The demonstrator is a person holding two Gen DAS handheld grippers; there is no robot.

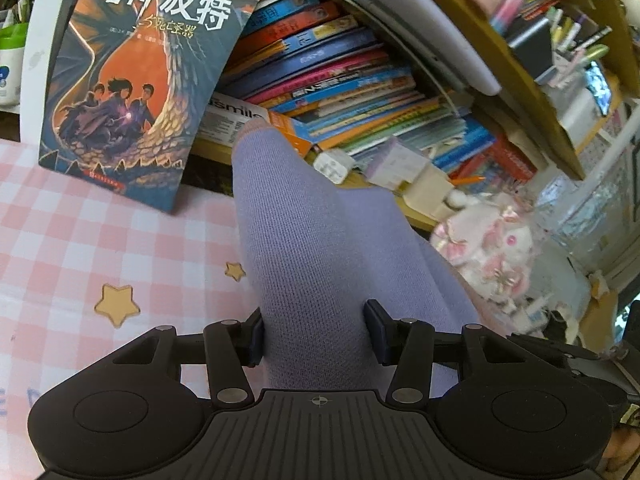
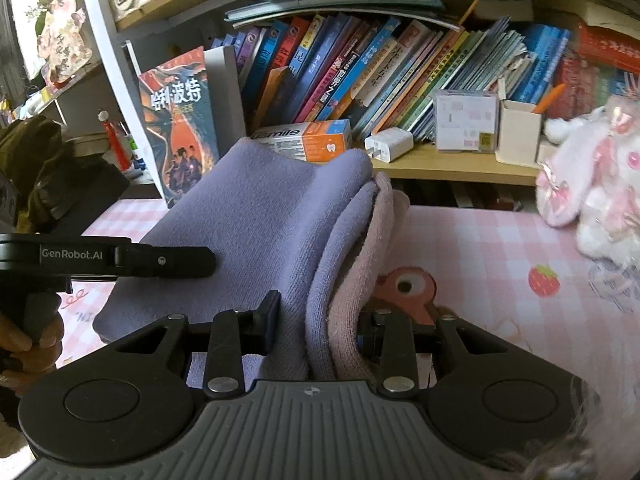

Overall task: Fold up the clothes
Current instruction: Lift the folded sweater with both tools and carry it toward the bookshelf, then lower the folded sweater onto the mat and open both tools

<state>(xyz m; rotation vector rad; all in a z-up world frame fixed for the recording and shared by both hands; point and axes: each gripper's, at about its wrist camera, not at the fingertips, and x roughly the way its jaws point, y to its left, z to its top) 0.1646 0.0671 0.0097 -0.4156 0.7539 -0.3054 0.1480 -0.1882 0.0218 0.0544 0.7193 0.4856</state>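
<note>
Pink checked tablecloth (image 1: 80, 240), smooth, printed with stars. Lifted above it, folded knit garment (image 2: 260, 216): soft lilac outside, fuzzy pink layers at the edge seen only from the right wrist. Left gripper (image 1: 316, 332) half open, pads against the lilac fold, probably clamping it. Right gripper (image 2: 316, 320) narrower, pinched on the stacked layers. Behind, glossy paperback (image 1: 128, 80) leaning upright; small white charger (image 2: 390, 143) on the wooden shelf.

Soft, even daylight; brightest at the left edge of the right wrist view. Fisheye bends the bookshelf (image 2: 400, 168) into arcs. The plush toy (image 1: 492, 248) is blurred; frame corners smear and darken.
</note>
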